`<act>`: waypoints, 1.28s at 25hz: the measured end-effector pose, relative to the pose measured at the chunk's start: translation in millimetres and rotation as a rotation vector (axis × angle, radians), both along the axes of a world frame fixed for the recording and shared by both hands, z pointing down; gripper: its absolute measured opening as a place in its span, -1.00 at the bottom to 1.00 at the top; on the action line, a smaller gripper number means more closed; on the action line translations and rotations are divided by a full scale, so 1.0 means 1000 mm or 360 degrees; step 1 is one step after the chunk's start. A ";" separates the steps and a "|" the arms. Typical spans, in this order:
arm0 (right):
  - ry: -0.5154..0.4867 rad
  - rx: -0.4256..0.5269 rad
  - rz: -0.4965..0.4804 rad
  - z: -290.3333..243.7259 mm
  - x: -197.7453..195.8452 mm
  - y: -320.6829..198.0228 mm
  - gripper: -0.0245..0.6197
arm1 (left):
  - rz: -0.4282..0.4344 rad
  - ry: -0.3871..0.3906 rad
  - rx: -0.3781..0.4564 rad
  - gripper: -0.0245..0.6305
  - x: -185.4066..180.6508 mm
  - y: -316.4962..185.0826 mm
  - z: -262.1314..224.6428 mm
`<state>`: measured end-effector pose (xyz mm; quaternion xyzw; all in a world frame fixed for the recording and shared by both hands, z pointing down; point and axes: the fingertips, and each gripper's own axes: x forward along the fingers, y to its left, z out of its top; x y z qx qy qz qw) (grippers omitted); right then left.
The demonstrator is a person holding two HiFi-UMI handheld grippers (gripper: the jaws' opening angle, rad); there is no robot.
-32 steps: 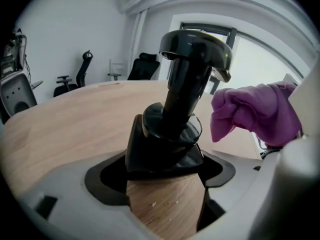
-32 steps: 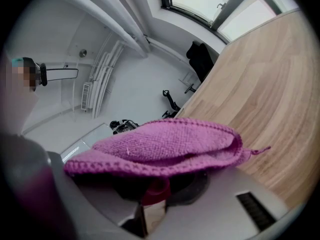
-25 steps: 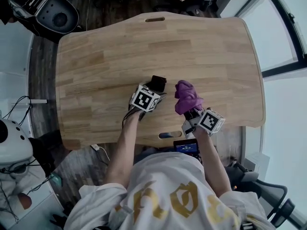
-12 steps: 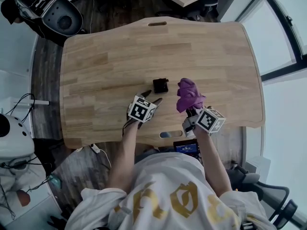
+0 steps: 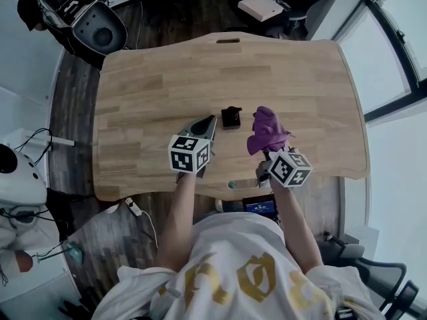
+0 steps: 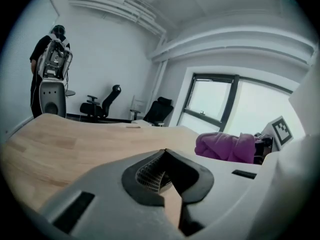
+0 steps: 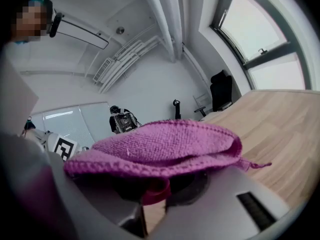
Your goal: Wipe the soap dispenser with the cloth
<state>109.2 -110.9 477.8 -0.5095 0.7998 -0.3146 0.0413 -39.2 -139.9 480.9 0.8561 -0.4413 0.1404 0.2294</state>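
The left claw (image 6: 164, 154) has just been closing. Its jaws now meet at the tips with nothing between them. From the head view it hangs above the surface (image 5: 153, 92), tilted a little down, just left of the dispenser (image 5: 231, 117) and not touching it.

The right claw (image 7: 152, 194) is clamped on the cloth (image 7: 160, 151). One pinch of the purple knit sits in the jaws and the rest bunches up over them. In the head view the cloth is held up off the wood, just right of the dispenser and clear of it.

The dispenser, small and dark, stands alone on the surface between the two claws, a little ahead of both.

As for progress, no wiping is under way: the cloth is off the dispenser and nothing steadies it. The pictures do not show whether its sides have been wiped. If not, the left claw must open and take the dispenser, and the cloth must be brought against it. If so, only laying the cloth down is left.
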 end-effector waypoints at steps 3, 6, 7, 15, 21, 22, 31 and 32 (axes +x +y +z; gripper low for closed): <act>0.0098 0.0030 0.0032 -0.007 -0.003 0.006 -0.79 | 0.0013 0.0024 0.0065 -0.90 -0.001 0.008 -0.018; 0.0198 0.0046 0.0097 -0.013 -0.001 0.013 -0.79 | 0.0003 -0.0051 0.0154 -0.90 -0.002 0.014 -0.026; 0.0217 0.0053 0.0112 -0.015 0.001 0.014 -0.79 | -0.0008 -0.0080 0.0178 -0.90 -0.001 0.015 -0.026; 0.0348 0.0174 0.0111 -0.051 -0.017 0.023 -0.79 | -0.0136 -0.0070 0.0184 -0.90 -0.021 0.030 -0.037; 0.0391 0.0222 0.0117 -0.063 -0.024 0.025 -0.79 | -0.0153 0.0022 0.0196 -0.90 -0.021 0.035 -0.047; 0.0396 0.0223 0.0115 -0.064 -0.025 0.024 -0.79 | -0.0155 0.0024 0.0196 -0.90 -0.022 0.035 -0.046; 0.0383 0.0183 0.0111 -0.065 -0.031 0.027 -0.79 | -0.0135 -0.0019 0.0214 -0.90 -0.031 0.035 -0.051; 0.0377 0.0172 0.0117 -0.063 -0.031 0.027 -0.79 | -0.0131 -0.0022 0.0218 -0.90 -0.031 0.035 -0.051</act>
